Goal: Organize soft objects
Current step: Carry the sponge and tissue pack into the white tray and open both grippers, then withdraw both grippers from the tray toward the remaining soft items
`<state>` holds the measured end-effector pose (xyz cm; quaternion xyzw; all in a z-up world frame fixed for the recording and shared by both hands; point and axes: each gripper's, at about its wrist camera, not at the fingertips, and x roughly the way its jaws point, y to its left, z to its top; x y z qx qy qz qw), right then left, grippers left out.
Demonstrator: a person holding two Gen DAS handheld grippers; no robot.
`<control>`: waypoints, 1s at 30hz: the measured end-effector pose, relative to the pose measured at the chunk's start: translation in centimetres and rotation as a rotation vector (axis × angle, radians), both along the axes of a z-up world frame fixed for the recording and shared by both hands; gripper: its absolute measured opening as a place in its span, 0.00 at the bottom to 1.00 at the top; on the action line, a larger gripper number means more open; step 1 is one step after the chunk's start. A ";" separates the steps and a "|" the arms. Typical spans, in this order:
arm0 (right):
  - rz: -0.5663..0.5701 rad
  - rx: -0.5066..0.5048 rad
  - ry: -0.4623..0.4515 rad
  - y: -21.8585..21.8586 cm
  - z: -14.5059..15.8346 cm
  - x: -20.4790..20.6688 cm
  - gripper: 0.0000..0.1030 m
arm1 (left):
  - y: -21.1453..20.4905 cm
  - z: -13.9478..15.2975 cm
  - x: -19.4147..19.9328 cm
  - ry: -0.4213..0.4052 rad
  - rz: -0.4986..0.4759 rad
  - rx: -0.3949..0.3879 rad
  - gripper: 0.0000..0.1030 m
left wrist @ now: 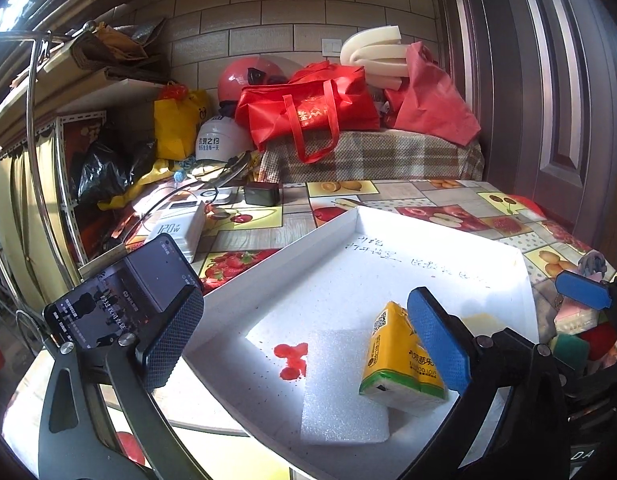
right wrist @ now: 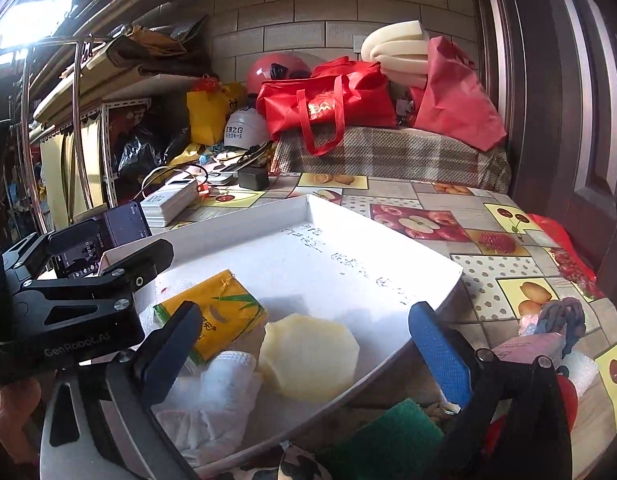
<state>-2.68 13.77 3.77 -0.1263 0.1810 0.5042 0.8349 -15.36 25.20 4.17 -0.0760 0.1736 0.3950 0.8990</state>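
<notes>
White foam sheet (left wrist: 340, 384) is seen lying flat in the white tray (left wrist: 268, 268), with the yellow tissue pack (left wrist: 400, 360) tilted on its edge. Both the left tongs (left wrist: 304, 340) and right tongs (right wrist: 304, 352) are spread wide, nothing gripped. A pale sponge disc (right wrist: 308, 356) is seen beside a white cloth (right wrist: 216, 396).

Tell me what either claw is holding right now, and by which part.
Nothing. The left claw stands open around the yellow tissue pack; the right claw is open over the pale yellow sponge.
</notes>
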 end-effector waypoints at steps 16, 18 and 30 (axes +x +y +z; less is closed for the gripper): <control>0.001 0.100 -0.017 -1.5 0.5 -0.1 1.00 | -0.5 0.4 -0.5 -0.029 -0.003 0.027 1.00; 0.001 0.113 -0.015 -1.9 0.5 -0.1 1.00 | -0.7 0.5 -0.5 -0.034 -0.003 0.037 1.00; -0.011 0.137 0.013 -4.9 0.5 0.3 1.00 | -2.0 0.6 -0.8 -0.043 -0.012 0.069 1.00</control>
